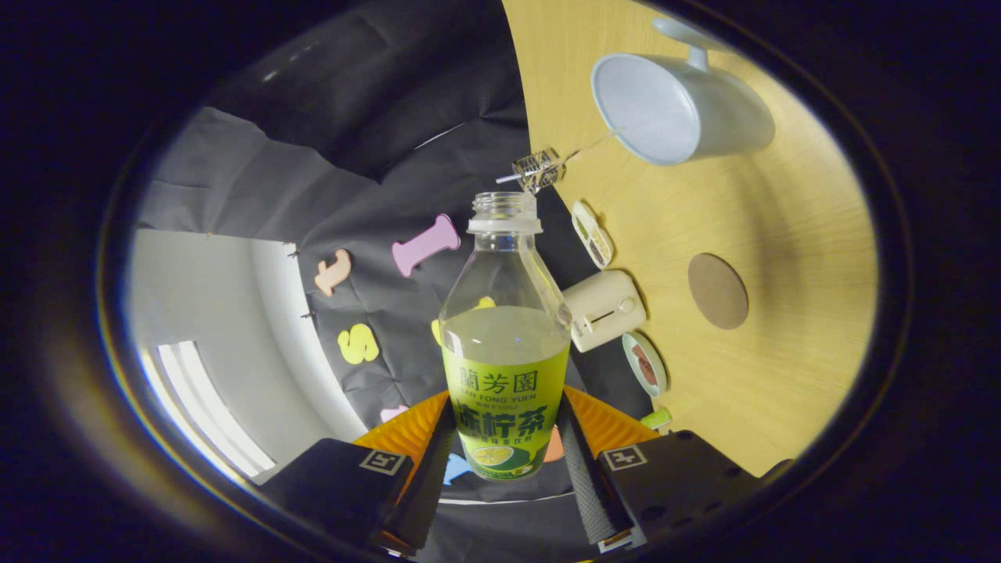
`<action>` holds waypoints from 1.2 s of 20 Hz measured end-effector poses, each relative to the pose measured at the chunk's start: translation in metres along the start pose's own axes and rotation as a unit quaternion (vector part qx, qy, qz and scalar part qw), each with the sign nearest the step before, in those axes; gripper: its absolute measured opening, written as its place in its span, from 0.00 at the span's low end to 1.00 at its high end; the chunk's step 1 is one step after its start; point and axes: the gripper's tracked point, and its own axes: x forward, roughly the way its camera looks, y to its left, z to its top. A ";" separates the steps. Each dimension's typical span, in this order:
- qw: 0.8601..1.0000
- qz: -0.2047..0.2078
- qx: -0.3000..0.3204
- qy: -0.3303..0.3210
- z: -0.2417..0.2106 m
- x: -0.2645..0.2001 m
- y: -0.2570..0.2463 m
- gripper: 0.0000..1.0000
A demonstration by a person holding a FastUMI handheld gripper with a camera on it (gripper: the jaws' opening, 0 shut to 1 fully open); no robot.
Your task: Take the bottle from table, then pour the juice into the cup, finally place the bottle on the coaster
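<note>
My gripper (504, 457) is shut on the bottle (504, 336), both fingers pressing its green-labelled lower body. The bottle is clear plastic, uncapped, with pale yellow juice up to about the top of the label. The whole view is rolled, so the wooden table (782, 234) stands on the right side. A white cup (680, 109) with a handle rests on the table beyond the bottle's mouth, its opening facing me. A round brown coaster (718, 291) lies on the table to the right of the bottle, well apart from it.
A small white toaster-like box (606, 309) stands at the table's edge close to the bottle. Two little oval dishes (592, 234) (645, 363) flank it. A small clear wire-like object (538, 168) sits between the bottle's mouth and the cup. Black cloth wall lies behind.
</note>
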 end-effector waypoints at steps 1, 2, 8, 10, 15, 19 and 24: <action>1.000 0.003 0.005 -0.002 0.000 0.000 0.001 0.76; 1.000 0.005 0.009 -0.003 0.000 0.002 0.003 0.76; 0.999 0.015 0.028 -0.007 0.004 0.000 0.020 0.76; 0.999 0.020 0.036 -0.009 0.005 0.000 0.027 0.76; 0.998 0.030 0.048 -0.011 0.006 0.002 0.041 0.76; 0.997 0.038 0.060 -0.012 0.005 0.002 0.049 0.76; 0.997 0.042 0.071 -0.014 0.005 0.001 0.054 0.76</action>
